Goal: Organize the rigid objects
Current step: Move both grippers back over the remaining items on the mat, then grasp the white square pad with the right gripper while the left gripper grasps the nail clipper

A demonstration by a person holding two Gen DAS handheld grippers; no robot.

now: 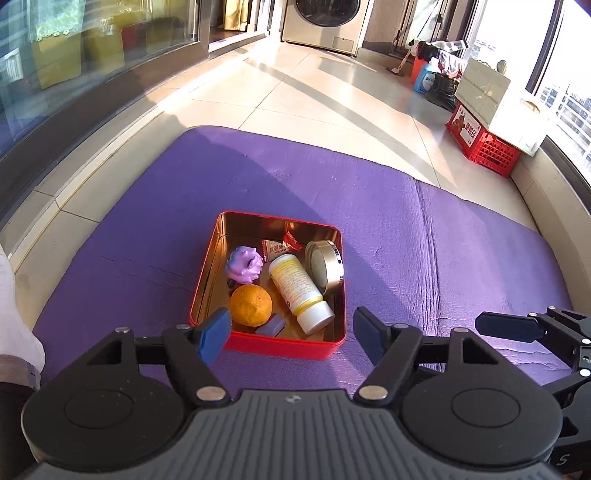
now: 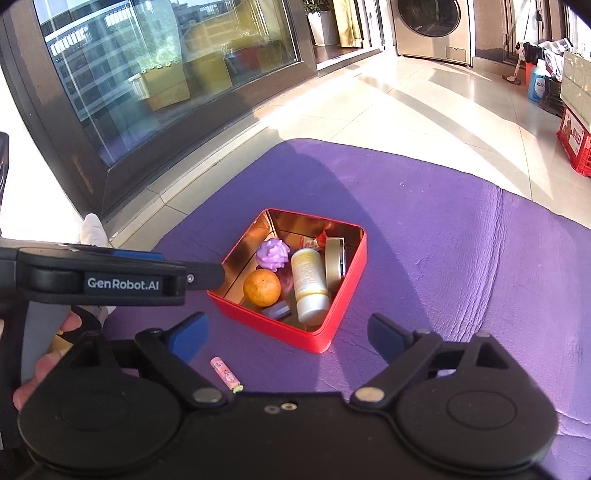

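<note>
A red tin box (image 1: 284, 349) (image 2: 343, 317) with a gold inside sits on the purple mat (image 1: 424, 236) (image 2: 461, 240). In it lie an orange (image 1: 250, 305) (image 2: 262, 287), a white bottle (image 1: 300, 291) (image 2: 309, 282), a purple toy (image 1: 245, 263) (image 2: 273, 253), a round gold tin (image 1: 324, 266) (image 2: 334, 264), red candy wrappers (image 1: 280, 246) and a small purple block (image 1: 271, 326). A small pink tube (image 2: 225, 373) lies on the mat in front of the box. My left gripper (image 1: 291, 334) is open and empty just short of the box. My right gripper (image 2: 288, 338) is open and empty above the mat, near the tube.
Tiled floor beyond the mat. A glass door runs along the left. A washing machine (image 1: 327, 22) stands at the back. A red crate (image 1: 480, 142) with white boxes and a blue bottle sits at the right wall. The left gripper's body (image 2: 110, 280) is beside the box.
</note>
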